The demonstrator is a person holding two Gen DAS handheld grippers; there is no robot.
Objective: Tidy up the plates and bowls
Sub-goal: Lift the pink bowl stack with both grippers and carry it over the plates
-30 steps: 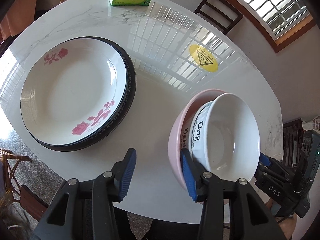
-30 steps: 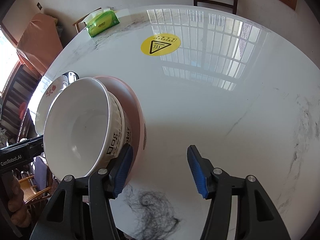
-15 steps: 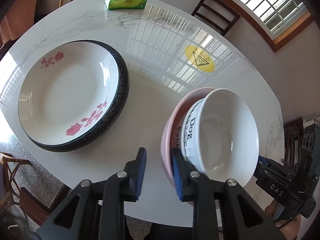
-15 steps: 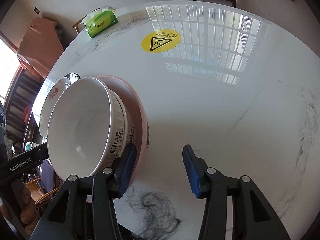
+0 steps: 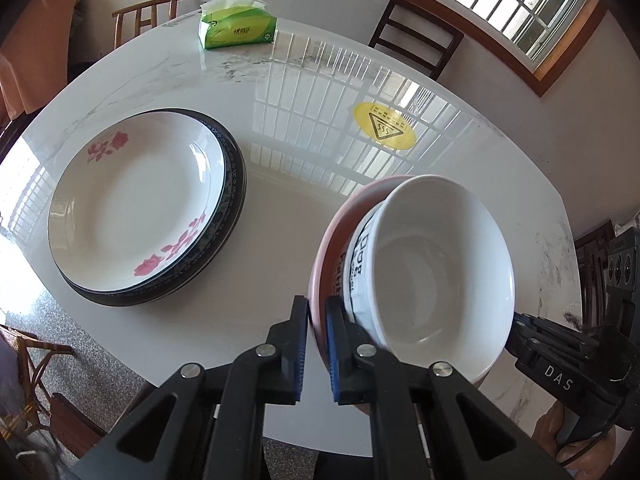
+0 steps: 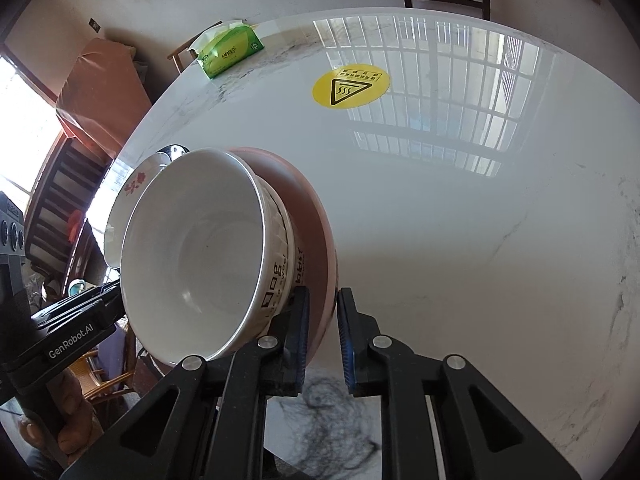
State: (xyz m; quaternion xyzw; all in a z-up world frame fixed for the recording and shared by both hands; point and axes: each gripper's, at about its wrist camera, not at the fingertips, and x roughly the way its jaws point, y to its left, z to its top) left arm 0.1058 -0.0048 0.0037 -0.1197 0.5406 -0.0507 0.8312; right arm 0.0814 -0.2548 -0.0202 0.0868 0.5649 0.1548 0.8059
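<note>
A white bowl (image 5: pixel 432 264) with black lettering sits nested in a pink bowl (image 5: pixel 332 240). My left gripper (image 5: pixel 318 312) is shut on the pink bowl's near rim. In the right wrist view the same white bowl (image 6: pixel 192 248) and pink bowl (image 6: pixel 308 200) fill the left half. My right gripper (image 6: pixel 322 300) is closing, with the opposite side of the pink rim between its blue pads, which touch it. A white plate with red flowers (image 5: pixel 132 204) lies stacked on a dark plate (image 5: pixel 236 184) to the left.
On the round white marble table (image 5: pixel 300 128) are a green tissue pack (image 5: pixel 238 32) at the far edge and a yellow warning sticker (image 5: pixel 384 126). Wooden chairs (image 5: pixel 416 36) stand around it. A dark tangle of hair (image 6: pixel 332 420) lies near the table's front edge.
Both grippers have closed from wide open onto the pink bowl's rim, one from each side. The left gripper has also shifted slightly, and the bowls now sit closer to it.
</note>
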